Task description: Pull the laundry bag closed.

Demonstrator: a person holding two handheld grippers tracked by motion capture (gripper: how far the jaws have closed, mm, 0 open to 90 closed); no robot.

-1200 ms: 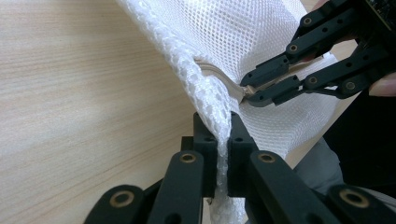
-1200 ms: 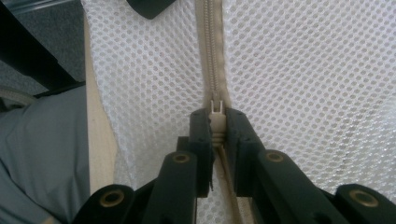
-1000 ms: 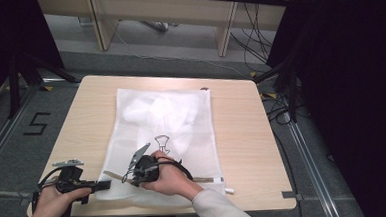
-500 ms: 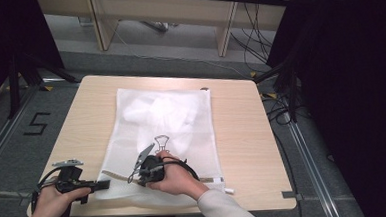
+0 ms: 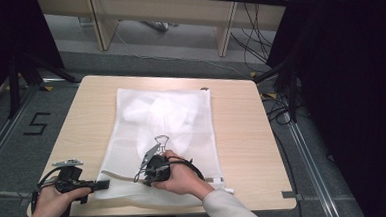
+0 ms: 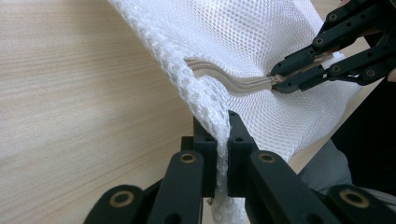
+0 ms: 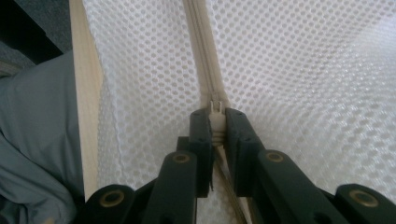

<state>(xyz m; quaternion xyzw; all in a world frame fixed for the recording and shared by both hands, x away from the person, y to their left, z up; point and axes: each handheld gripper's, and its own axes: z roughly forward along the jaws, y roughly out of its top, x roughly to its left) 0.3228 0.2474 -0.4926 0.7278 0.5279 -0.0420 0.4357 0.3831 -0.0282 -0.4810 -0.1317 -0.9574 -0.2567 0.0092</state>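
Sliding leftward since before — right gripper (image 7: 215, 133) pinching zipper pull (image 7: 215, 122) — mesh bag (image 5: 166, 120).

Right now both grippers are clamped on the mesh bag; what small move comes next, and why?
Probably draw the right gripper along the zipper, since it pinches the zipper pull, while the left gripper anchors the mesh bag at its edge.

A light wooden worktop (image 5: 242, 126) carries one white mesh bag (image 5: 167, 125), lying flat and reaching its near edge.
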